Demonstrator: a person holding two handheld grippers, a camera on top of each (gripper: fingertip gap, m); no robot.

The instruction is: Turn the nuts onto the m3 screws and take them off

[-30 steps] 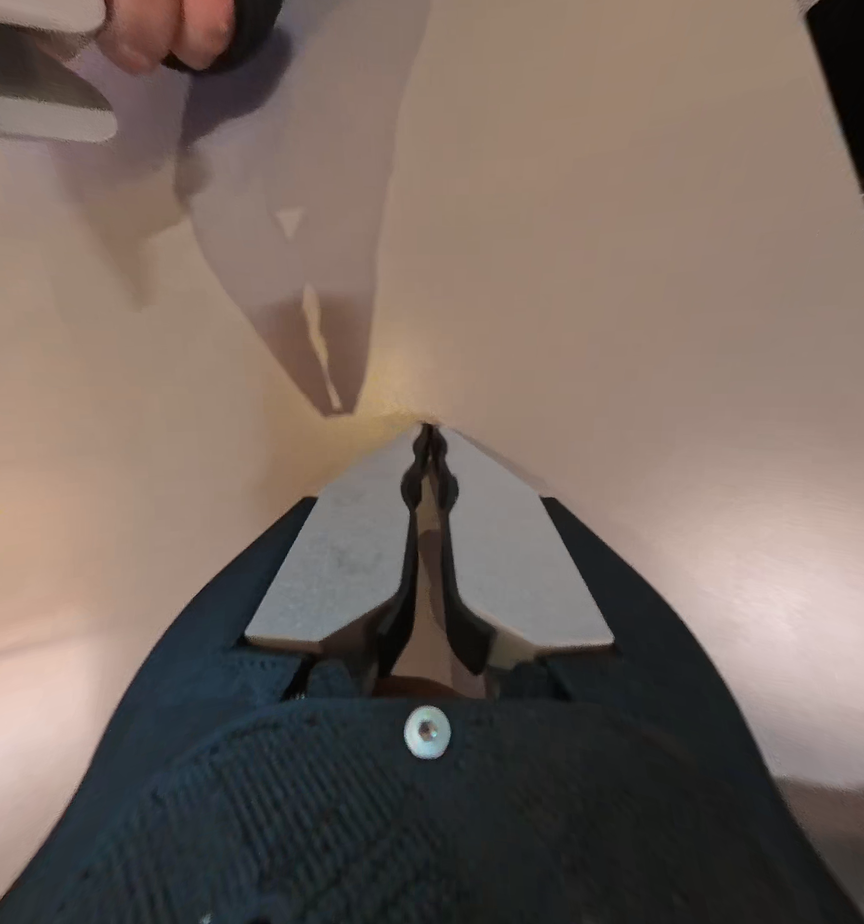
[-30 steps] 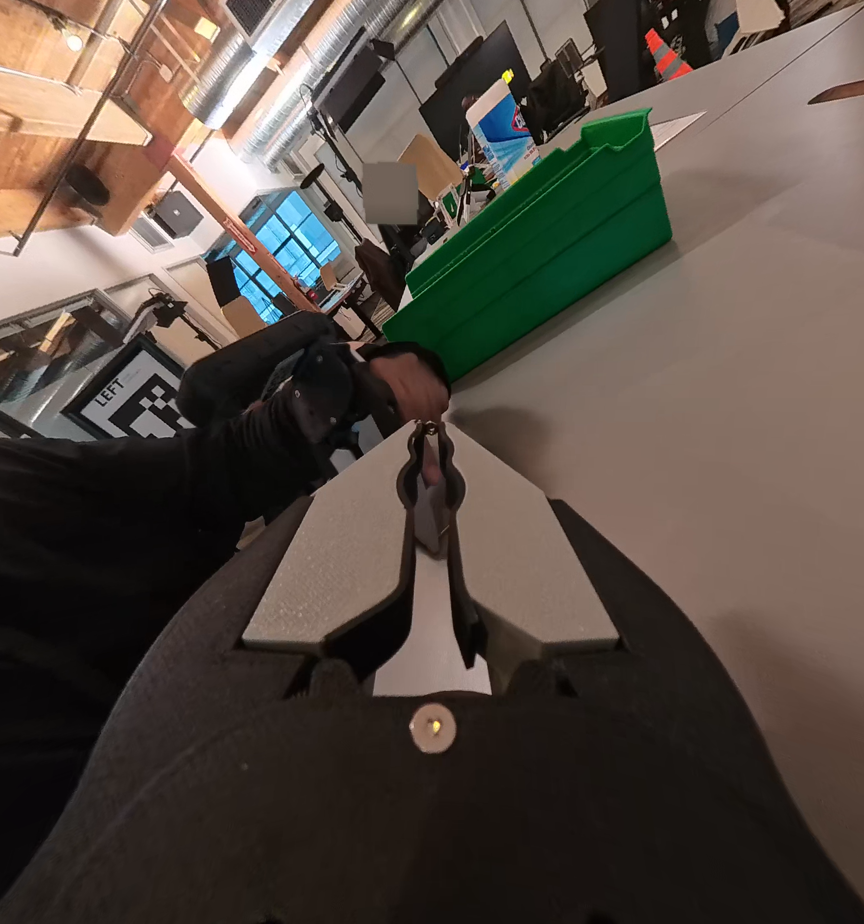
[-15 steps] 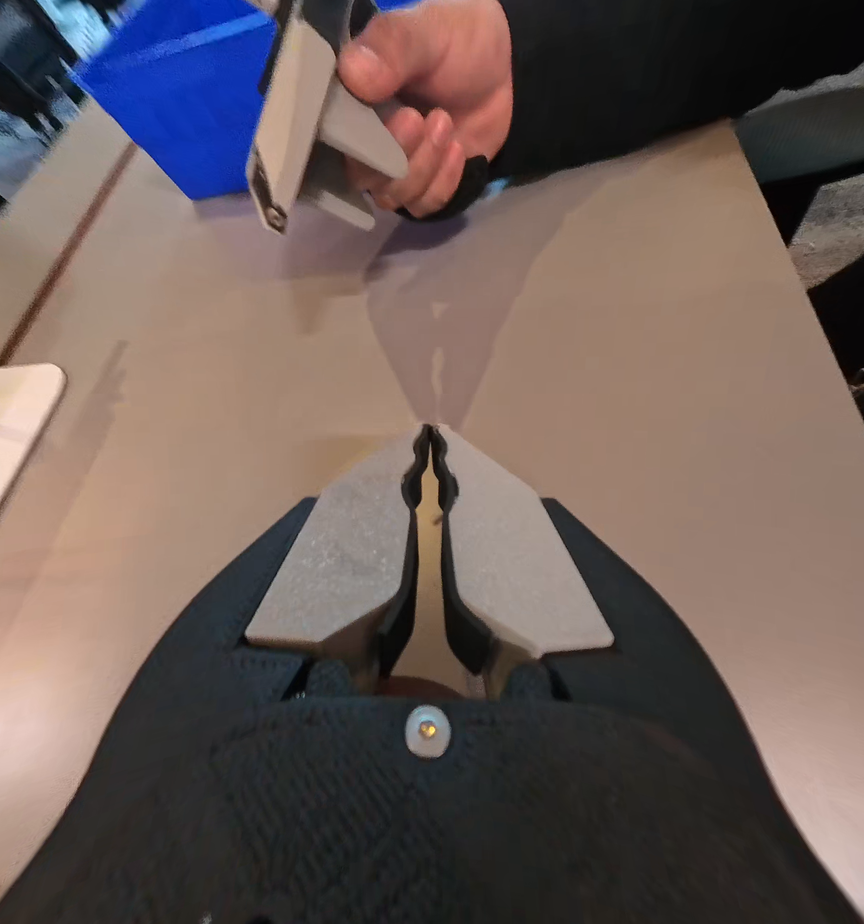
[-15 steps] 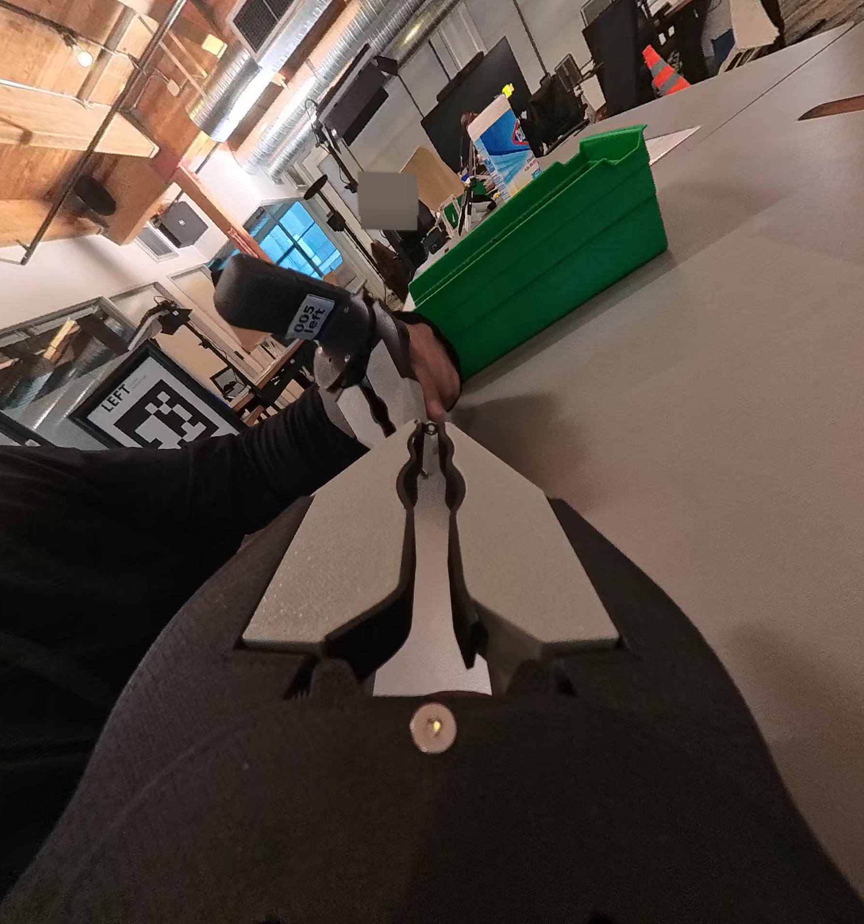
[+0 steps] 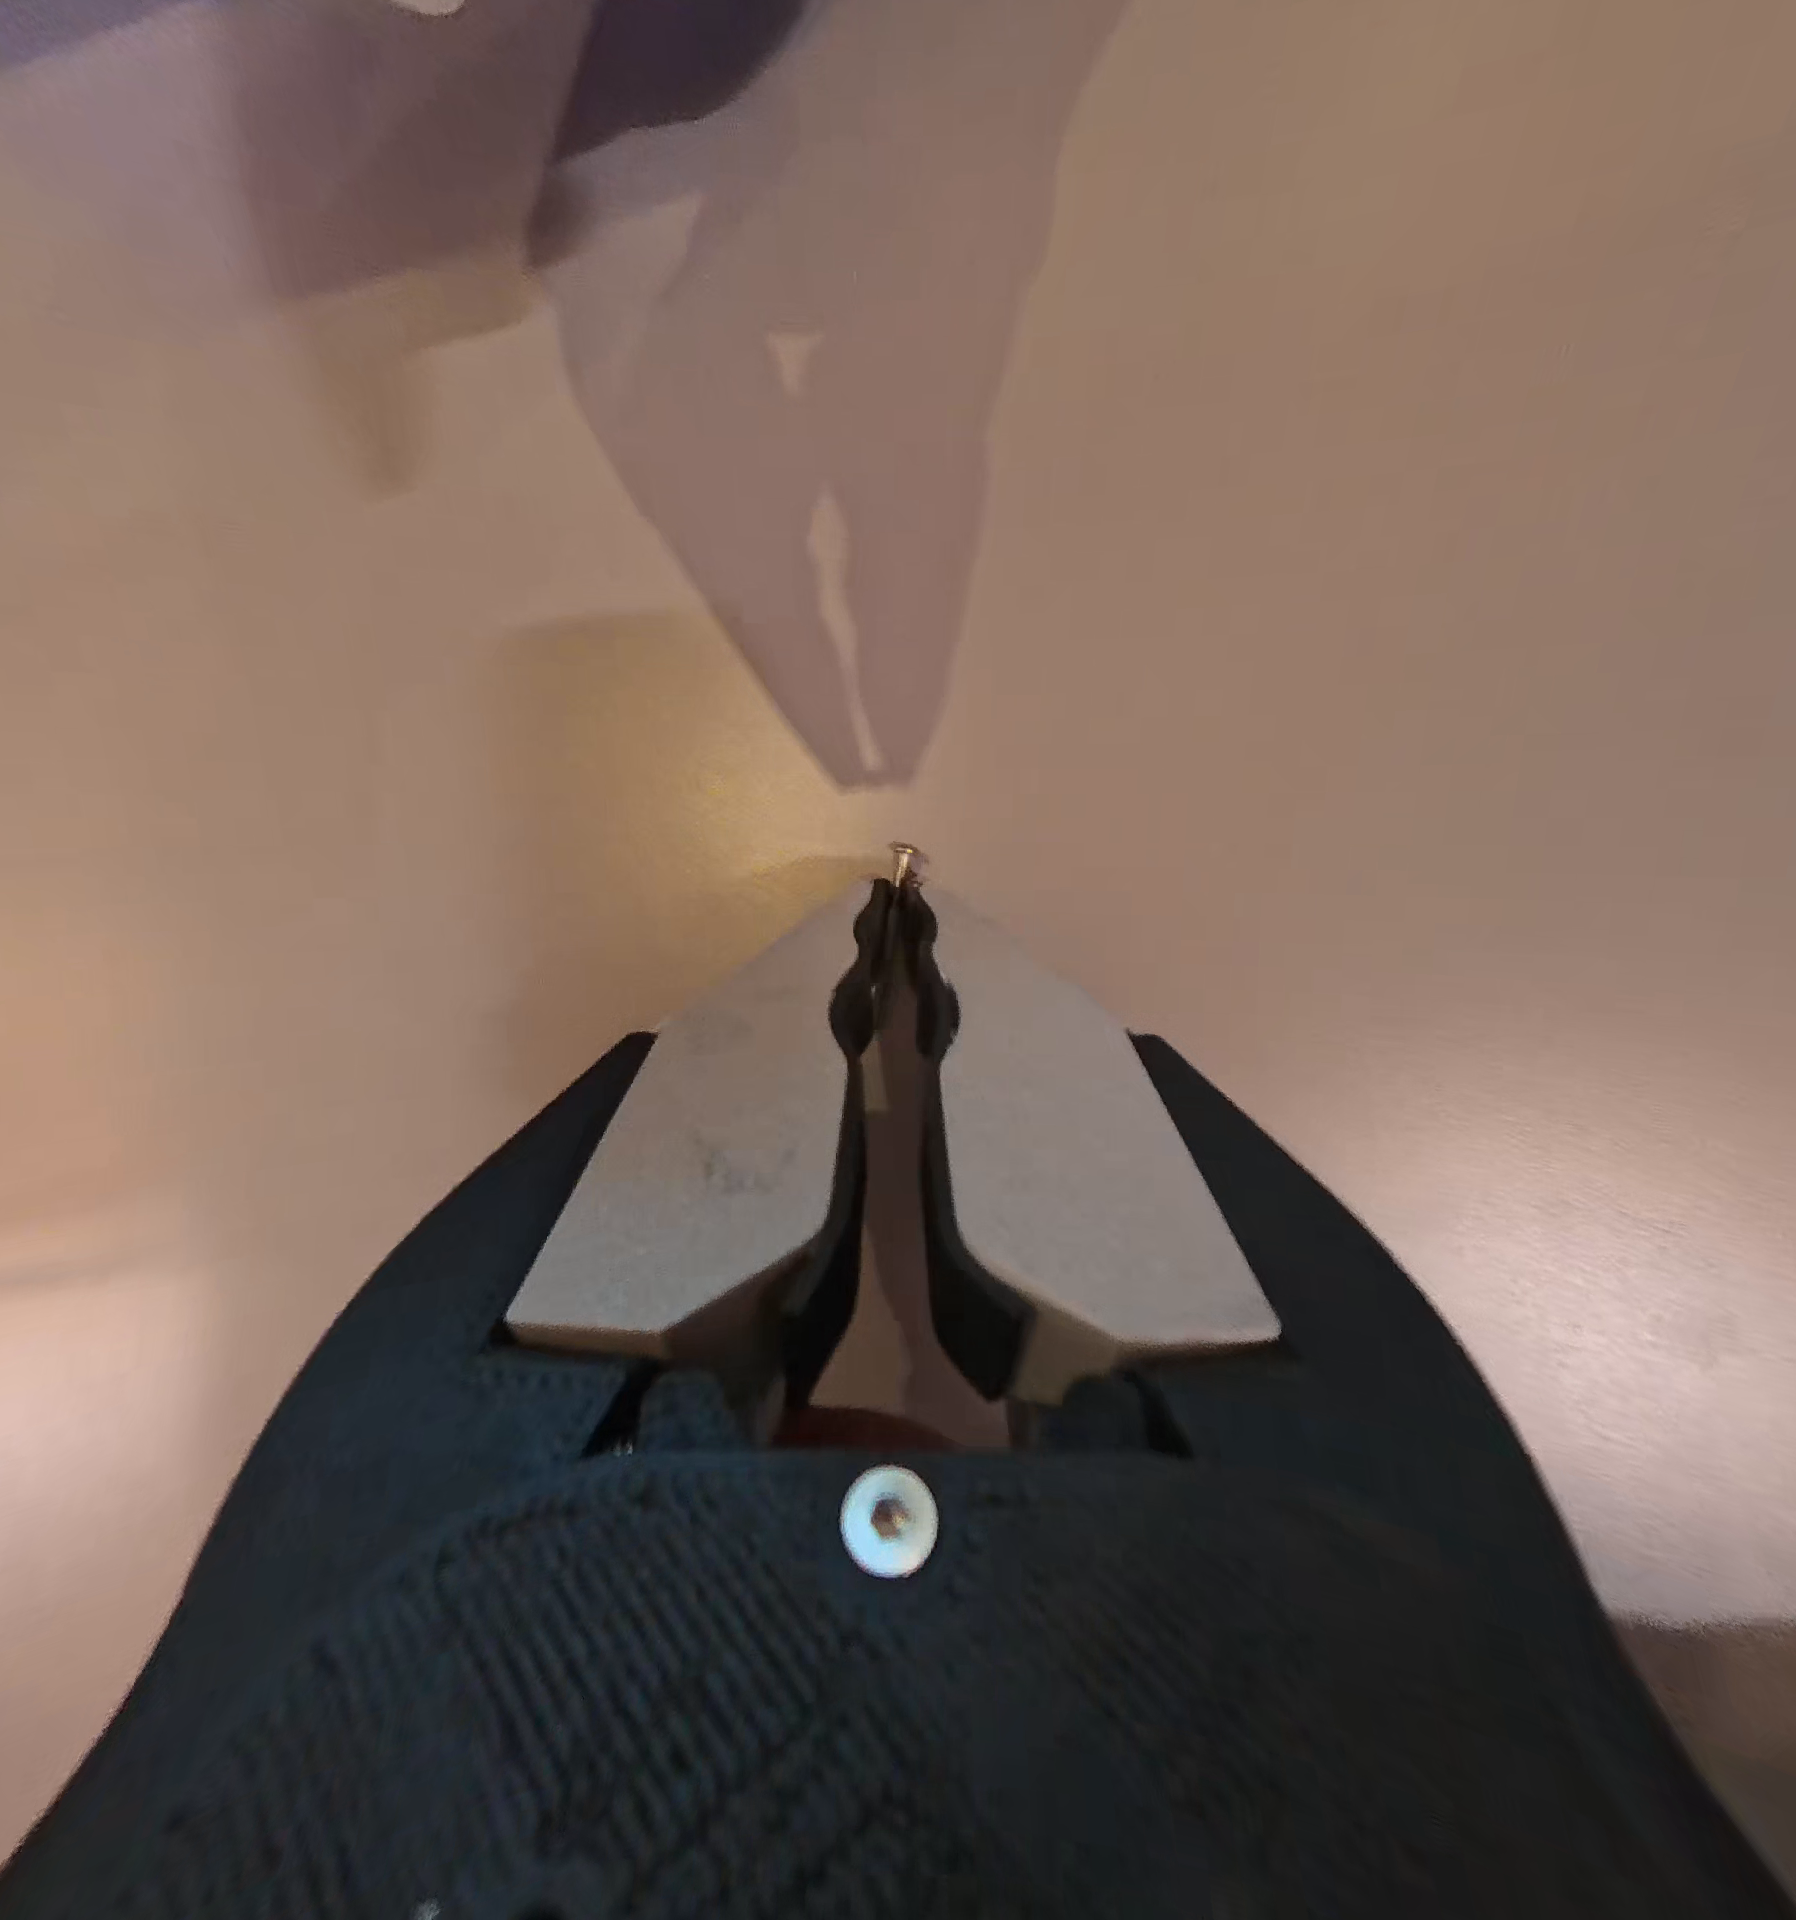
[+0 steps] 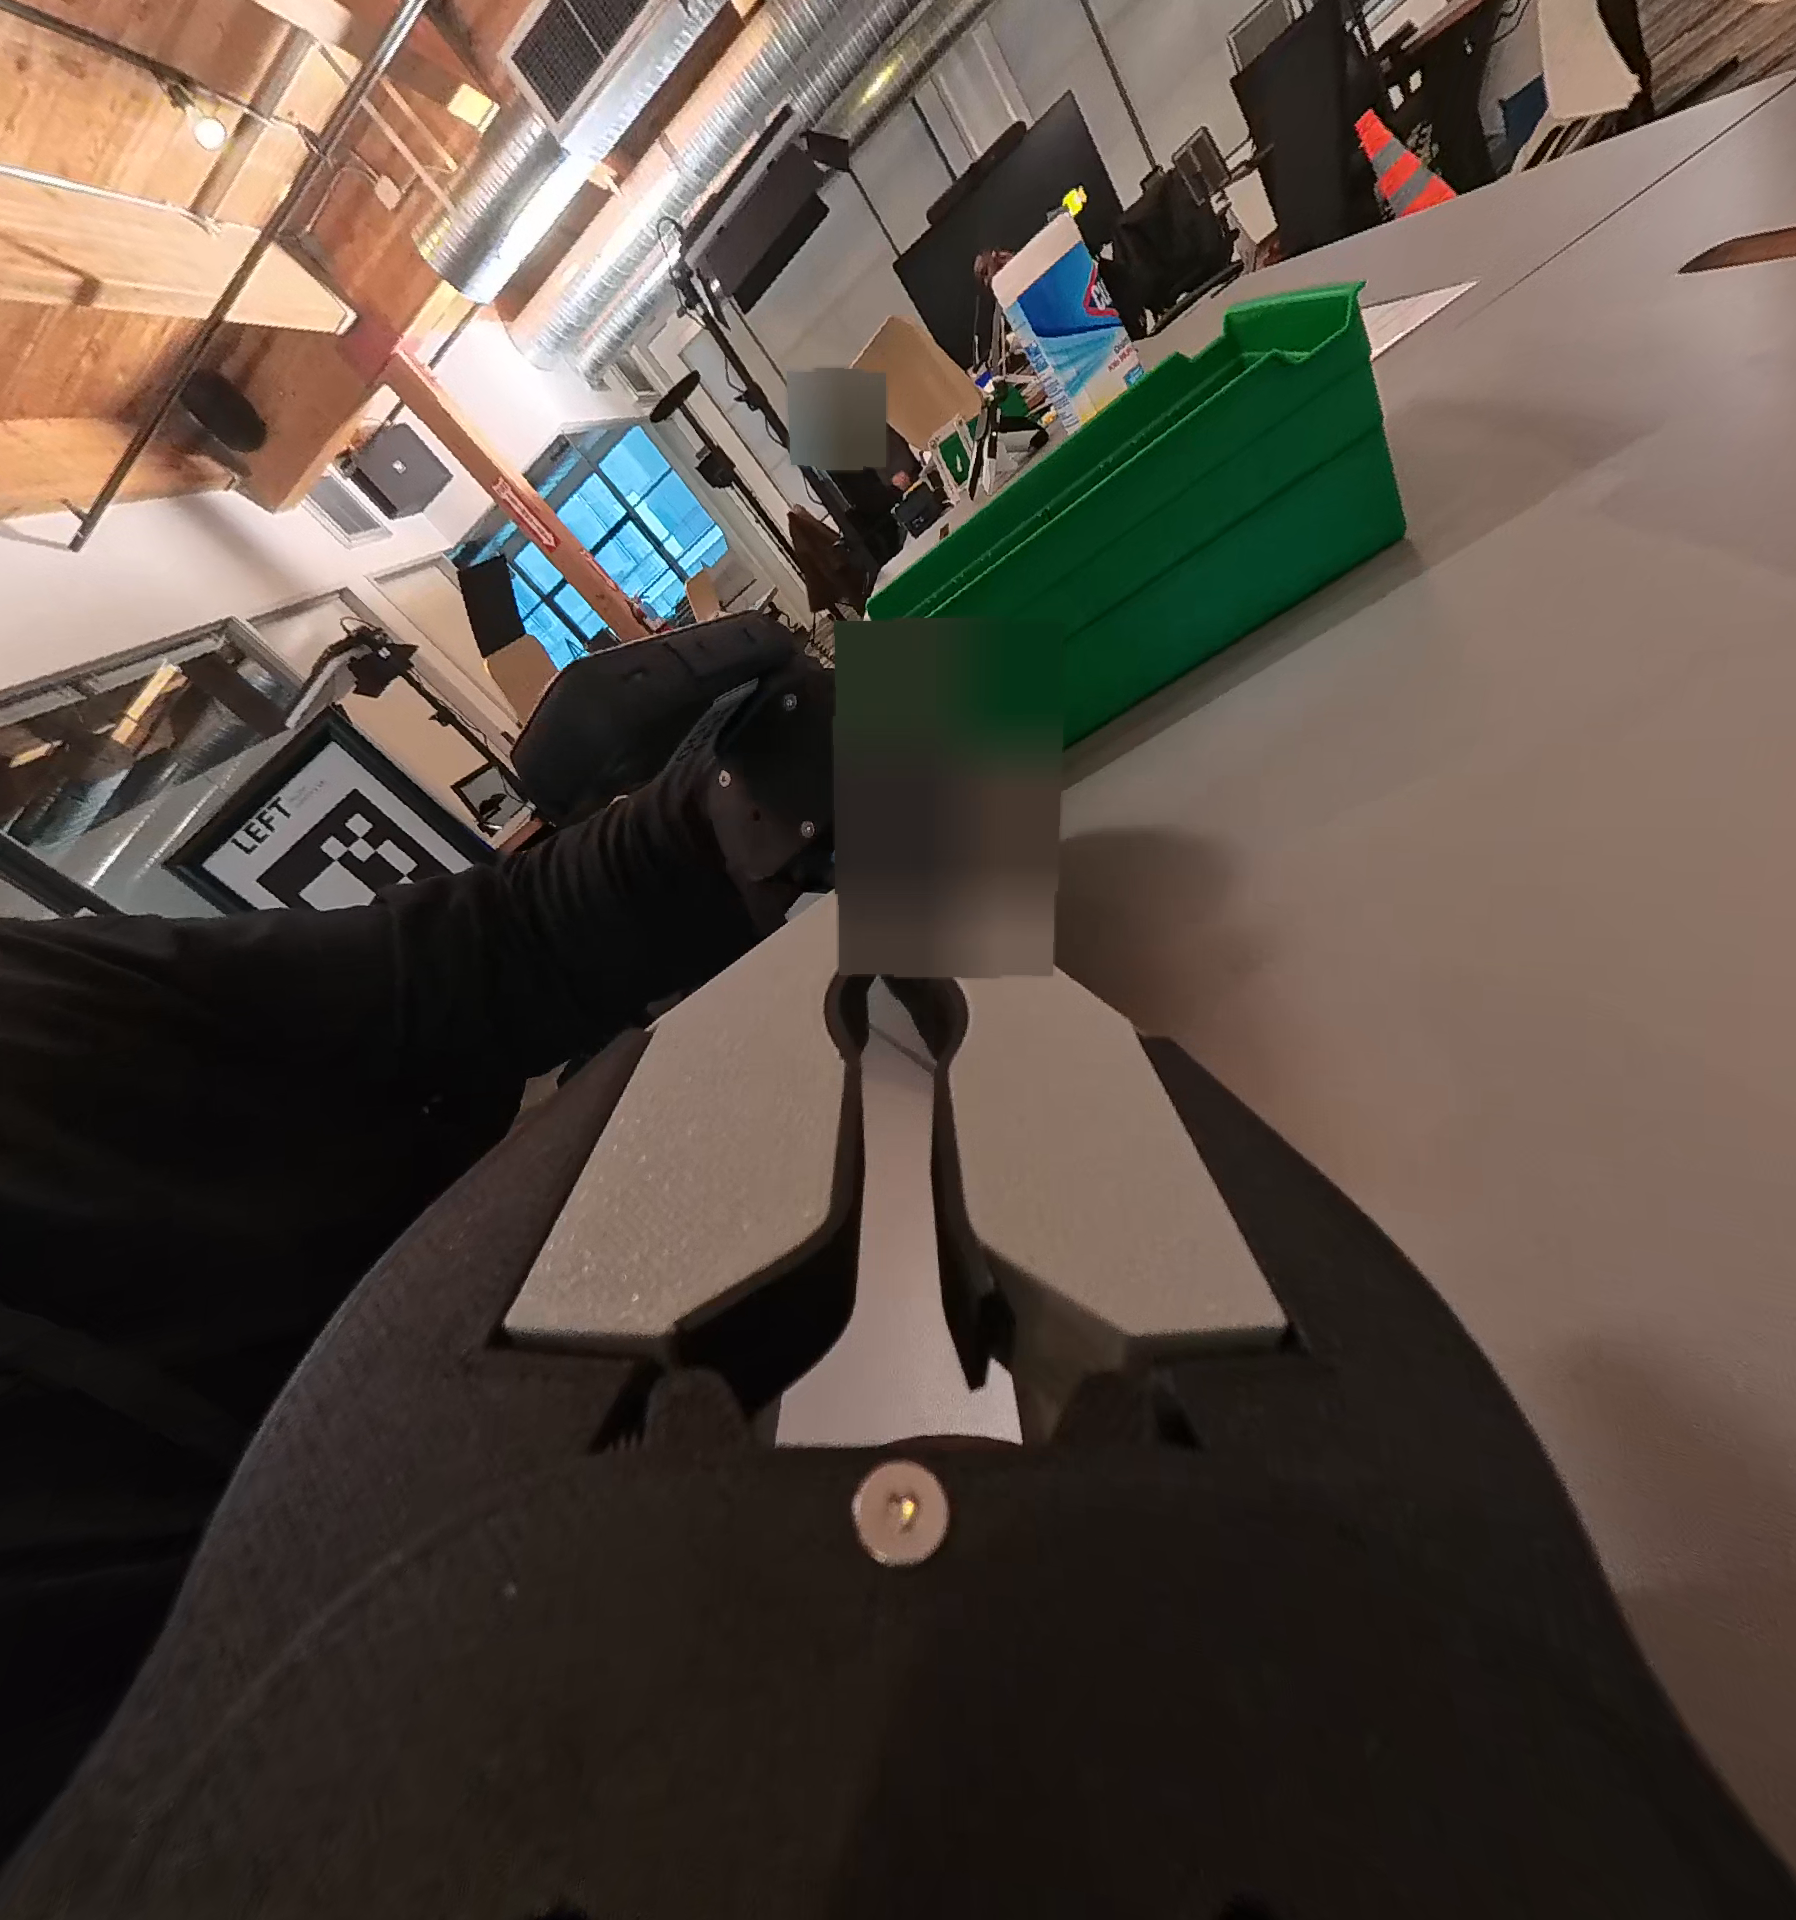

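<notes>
My left gripper (image 5: 896,888) is shut on a small brass-coloured screw (image 5: 902,860). The screw sticks out past the fingertips, close above the pale table (image 5: 1393,623). My right gripper (image 6: 896,997) hovers over the grey table (image 6: 1496,935). Its fingers stand close together, but a blurred patch covers the tips and anything between them. The left gripper's black body (image 6: 759,800) and a black sleeve (image 6: 406,987) show just beyond the right gripper's tips. No nut shows in either view.
A green bin (image 6: 1185,540) stands on the table beyond the grippers. A sheet of paper (image 6: 1413,307) lies behind it. A marker board (image 6: 333,831) stands at the left. The gripper's shadow (image 5: 821,520) falls on the table ahead of the left gripper. One gripper's finger ends stand about 12 centimetres off the other's.
The left view tipped from looking across the table at the right gripper and a blue bin back down at the surface. The screw now shows at its tips. The left gripper dropped lower in the right view.
</notes>
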